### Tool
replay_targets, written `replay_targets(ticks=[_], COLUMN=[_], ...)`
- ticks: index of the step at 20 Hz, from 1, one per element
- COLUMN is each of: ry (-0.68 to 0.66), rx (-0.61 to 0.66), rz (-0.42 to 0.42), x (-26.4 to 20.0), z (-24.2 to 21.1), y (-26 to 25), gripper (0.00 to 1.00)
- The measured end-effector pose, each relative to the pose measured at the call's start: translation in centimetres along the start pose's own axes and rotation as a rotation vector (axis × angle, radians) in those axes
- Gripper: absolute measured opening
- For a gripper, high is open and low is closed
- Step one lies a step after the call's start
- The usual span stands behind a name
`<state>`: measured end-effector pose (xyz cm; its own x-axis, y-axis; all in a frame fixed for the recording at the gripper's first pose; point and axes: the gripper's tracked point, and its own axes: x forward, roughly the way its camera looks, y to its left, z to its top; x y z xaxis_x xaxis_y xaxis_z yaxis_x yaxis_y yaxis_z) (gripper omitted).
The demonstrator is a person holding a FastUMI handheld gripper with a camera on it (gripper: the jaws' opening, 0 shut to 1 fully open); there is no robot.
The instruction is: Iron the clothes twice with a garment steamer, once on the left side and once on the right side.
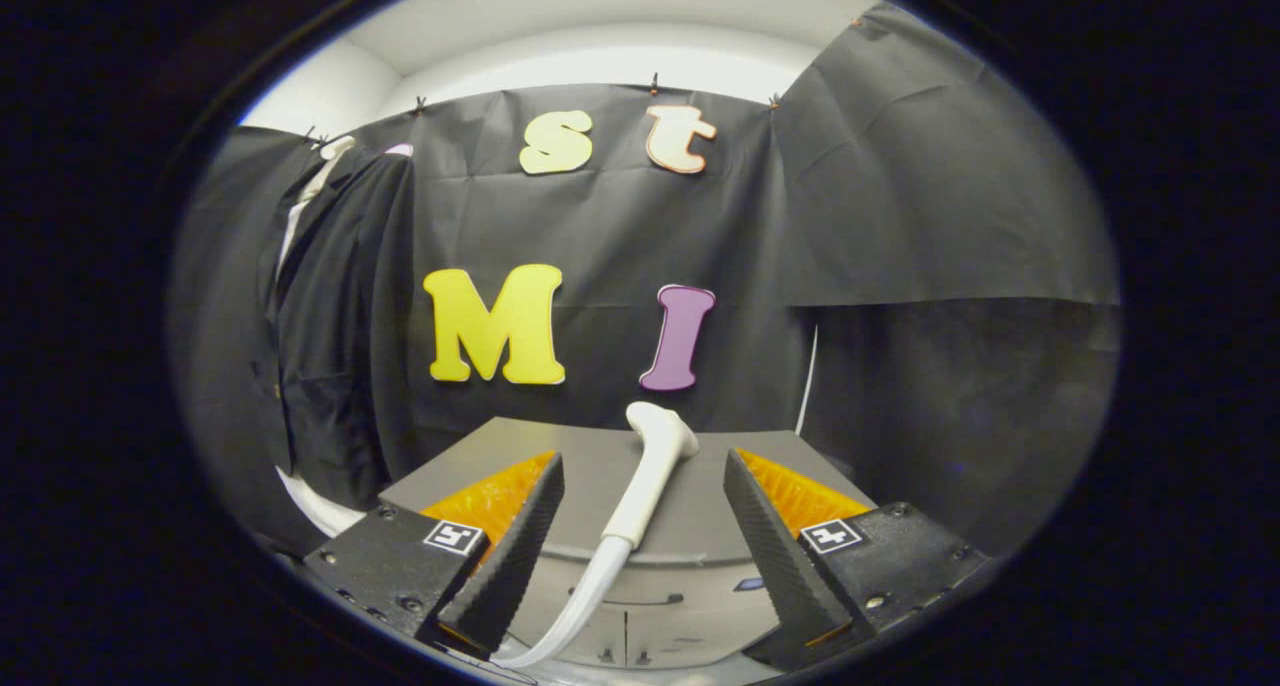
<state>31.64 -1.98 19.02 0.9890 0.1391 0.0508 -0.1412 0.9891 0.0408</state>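
Gripper [644, 526] spread wide, fingers clear of everything — nothing clamped. Steamer head [652, 471] lies on the grey cabinet top [590, 456] between the two fingers, touching neither; its handle points back toward the gripper, and the pale hose [575, 606] drops over the cabinet's near edge. Open room either side of the handle. Dark garment [335, 326] hangs against the booth wall, beyond the fingers and off to the left, well apart from the steamer. Cabinet drawer front [640, 601] is shut.
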Motion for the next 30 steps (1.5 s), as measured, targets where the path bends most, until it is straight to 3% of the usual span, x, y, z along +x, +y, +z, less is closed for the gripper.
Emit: replay_targets(ticks=[6,10,13,18,24,30], ry=[0.187,0.335,0.407,0.435,0.411,0.307], rx=[0.044,0.11,0.152,0.254,0.286,0.271], rz=[0.048,0.092,0.129,0.16,0.165,0.177], x=[8.7,11.9,13.1,13.8,13.9,11.5], z=[-3.7,-7.3,-8.8,-9.4,-8.6,-4.3], y=[-0.9,-0.6,-0.2,0.5,0.8,1.6], gripper=[1.0,0.99,0.88,0.64,0.55,0.43])
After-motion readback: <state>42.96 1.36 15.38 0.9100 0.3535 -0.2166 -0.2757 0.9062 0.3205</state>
